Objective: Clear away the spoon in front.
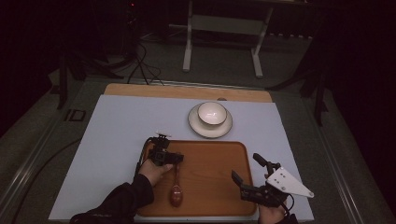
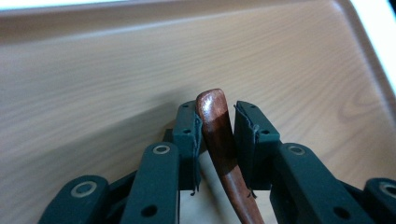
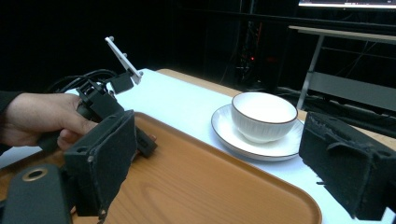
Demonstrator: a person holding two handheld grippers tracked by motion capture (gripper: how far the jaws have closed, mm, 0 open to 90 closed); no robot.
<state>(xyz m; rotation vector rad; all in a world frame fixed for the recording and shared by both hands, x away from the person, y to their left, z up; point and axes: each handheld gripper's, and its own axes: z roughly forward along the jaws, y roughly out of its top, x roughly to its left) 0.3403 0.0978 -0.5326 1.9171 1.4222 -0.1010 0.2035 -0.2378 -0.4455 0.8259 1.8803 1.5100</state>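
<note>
reddish-brown spoon point(image 1: 176, 193), orange-brown tray point(image 1: 210, 177), white bowl point(image 1: 212, 114).

A pale blue sheet point(image 1: 116, 135) covers most of the surface, leaving a strip of bare wood point(image 1: 187, 91) along the far edge. Beyond that edge lies grey floor point(image 1: 224, 65). On it, far from the surface, stands a bench with white legs point(image 1: 187, 42), and black cables point(image 1: 142, 65) trail across the floor to its left. A small red light point(image 1: 132, 4) glows in the dark at the far left. Dark stand legs point(image 1: 320, 93) rise on the floor to the right of the surface.
</note>
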